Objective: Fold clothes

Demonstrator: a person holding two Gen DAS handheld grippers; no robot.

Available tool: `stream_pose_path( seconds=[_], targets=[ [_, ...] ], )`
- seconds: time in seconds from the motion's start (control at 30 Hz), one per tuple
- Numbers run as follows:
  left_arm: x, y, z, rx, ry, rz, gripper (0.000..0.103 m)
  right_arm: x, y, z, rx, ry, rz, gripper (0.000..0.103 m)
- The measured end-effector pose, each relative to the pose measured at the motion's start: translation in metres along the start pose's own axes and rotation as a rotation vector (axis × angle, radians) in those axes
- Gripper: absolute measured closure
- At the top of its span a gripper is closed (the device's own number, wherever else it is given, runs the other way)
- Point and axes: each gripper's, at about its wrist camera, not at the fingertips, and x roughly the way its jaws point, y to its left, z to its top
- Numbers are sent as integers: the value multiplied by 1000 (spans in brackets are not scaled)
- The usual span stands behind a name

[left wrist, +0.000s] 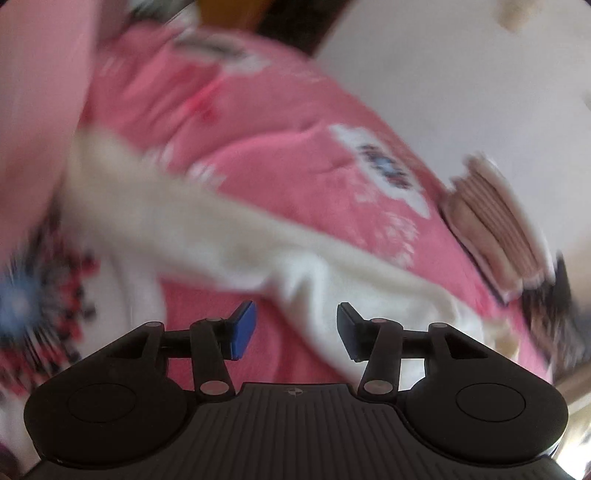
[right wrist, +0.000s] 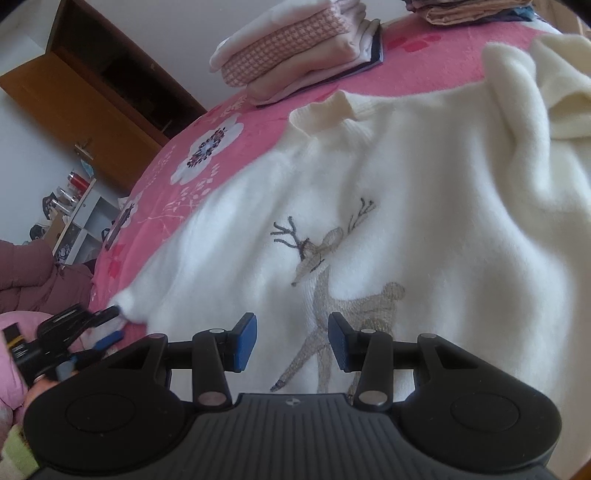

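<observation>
Surface: a bed [right wrist: 280, 107] covered with a pink sheet printed with white flowers; it carries everything below.
Garment: a cream sweater [right wrist: 424, 206] lies spread flat on the bed, front up, an embroidered deer [right wrist: 325, 280] on the chest. The collar points toward the far edge of the bed.
Right-hand sleeve: doubled back over the body near the far right part of the bed; its ribbed cuff [right wrist: 569, 110] lies on top.
Left-hand sleeve: stretched out toward the left edge of the bed; the left wrist view shows it as a blurred cream band [left wrist: 221, 225] crossing the pink sheet.
Left gripper [right wrist: 98, 328]: seen from the right wrist camera at the left edge of the bed, at the tip of that sleeve. In its own view the blue-padded fingers [left wrist: 243, 332] stand spread, with pink sheet and a fold of cream cloth beyond them; nothing is pressed between the pads. That view is heavily motion-blurred.
Right gripper [right wrist: 291, 341]: above the lower front of the sweater, over the deer's legs. Fingers [right wrist: 245, 341] spread, nothing pinched.
Folded stack: pink and white clothes [right wrist: 295, 55] piled by the far edge of the bed, beyond the collar.
Second stack: more folded cloth [right wrist: 472, 11] at the far right corner, partly cut off.
Background: wooden cabinet [right wrist: 92, 96] against the wall; white shelf [right wrist: 79, 206] with small items, too small to identify.
</observation>
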Motion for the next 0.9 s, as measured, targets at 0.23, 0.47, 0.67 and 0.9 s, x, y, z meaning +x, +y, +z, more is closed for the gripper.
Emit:
stream_pose_path(
  seconds=[0.23, 0.47, 0.67, 0.9],
  targets=[
    [68, -92, 21, 727, 88, -68, 34, 2, 14, 3, -74, 8, 18, 57],
    [144, -112, 38, 1024, 304, -168, 33, 5, 7, -8, -75, 39, 18, 57],
    [174, -99, 54, 993, 444, -256, 14, 17, -6, -20, -27, 85, 17, 56],
    [167, -95, 58, 958, 451, -335, 57, 20, -11, -17, 3, 83, 33, 56]
  ],
)
